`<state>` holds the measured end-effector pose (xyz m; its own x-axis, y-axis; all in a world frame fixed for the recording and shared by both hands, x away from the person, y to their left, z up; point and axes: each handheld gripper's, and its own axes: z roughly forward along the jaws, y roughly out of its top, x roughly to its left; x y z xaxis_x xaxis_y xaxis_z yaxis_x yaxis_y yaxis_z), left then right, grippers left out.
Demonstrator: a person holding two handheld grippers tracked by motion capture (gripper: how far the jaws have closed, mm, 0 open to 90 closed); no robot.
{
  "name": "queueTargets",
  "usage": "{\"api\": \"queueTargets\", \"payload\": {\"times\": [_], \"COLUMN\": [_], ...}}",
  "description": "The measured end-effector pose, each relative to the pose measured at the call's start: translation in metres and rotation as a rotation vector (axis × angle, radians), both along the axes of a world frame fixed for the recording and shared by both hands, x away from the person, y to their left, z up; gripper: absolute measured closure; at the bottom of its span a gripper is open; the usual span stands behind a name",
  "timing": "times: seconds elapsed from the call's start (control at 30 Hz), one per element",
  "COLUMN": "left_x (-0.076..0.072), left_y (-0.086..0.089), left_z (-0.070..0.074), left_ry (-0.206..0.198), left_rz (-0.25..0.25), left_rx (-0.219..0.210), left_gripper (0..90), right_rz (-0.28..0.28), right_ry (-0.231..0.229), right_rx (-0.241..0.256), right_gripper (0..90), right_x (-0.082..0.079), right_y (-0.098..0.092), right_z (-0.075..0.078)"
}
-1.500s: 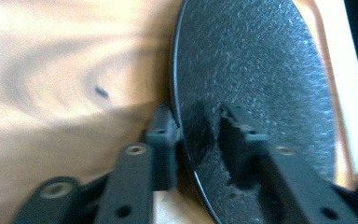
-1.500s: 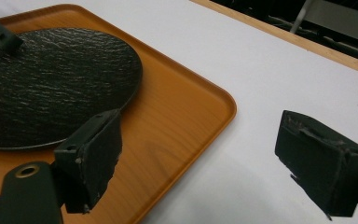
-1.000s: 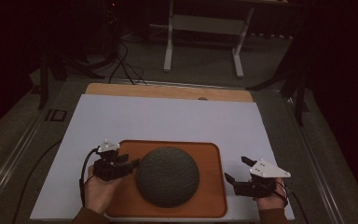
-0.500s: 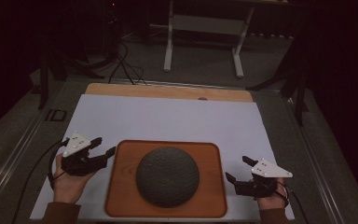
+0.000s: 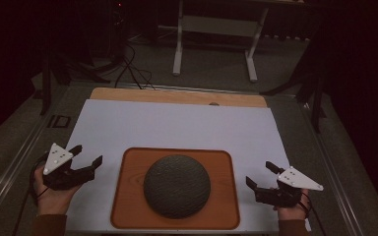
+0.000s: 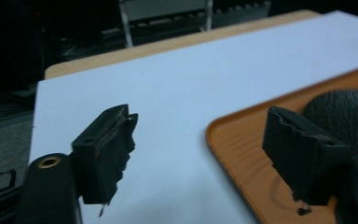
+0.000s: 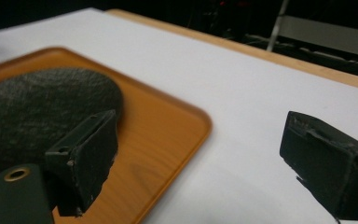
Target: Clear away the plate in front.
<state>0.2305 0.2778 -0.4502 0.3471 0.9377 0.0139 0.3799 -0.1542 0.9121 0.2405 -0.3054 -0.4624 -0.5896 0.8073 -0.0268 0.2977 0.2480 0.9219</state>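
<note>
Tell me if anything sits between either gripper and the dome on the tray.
Nothing visible does. The left gripper and right gripper flank the tray, jaws open, with bare white mat and tray rim between each and the dome.

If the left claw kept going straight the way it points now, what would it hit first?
Probably the near-left edge of the orange tray: the left claw is open and aimed up-right, one jaw already over the rim. The dark dome lies beyond; height above the tray is unclear.

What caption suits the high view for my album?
Open tongs, left and right, flank a dark dome on a wooden tray.
</note>
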Motion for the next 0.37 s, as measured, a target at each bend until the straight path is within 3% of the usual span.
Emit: {"api": "queueTargets", "payload": {"times": [0.17,0.37], "left_x": [-0.005,-0.006], "left_y": [0.007,0.014], "left_z": [0.0,-0.003], "left_ry": [-0.038,-0.04], "left_rz": [0.05,0.081], "left_rx": [-0.026,-0.051], "left_gripper": [20.5,20.2], "right_rz": [-0.012,-0.003], "right_ry": [-0.007,-0.01], "right_rx": [0.014,-0.007], "right_gripper": [10.6,10.3], "right_x": [-0.001,-0.001], "right_y": [-0.005,-0.001], "right_z": [0.0,-0.001]}}
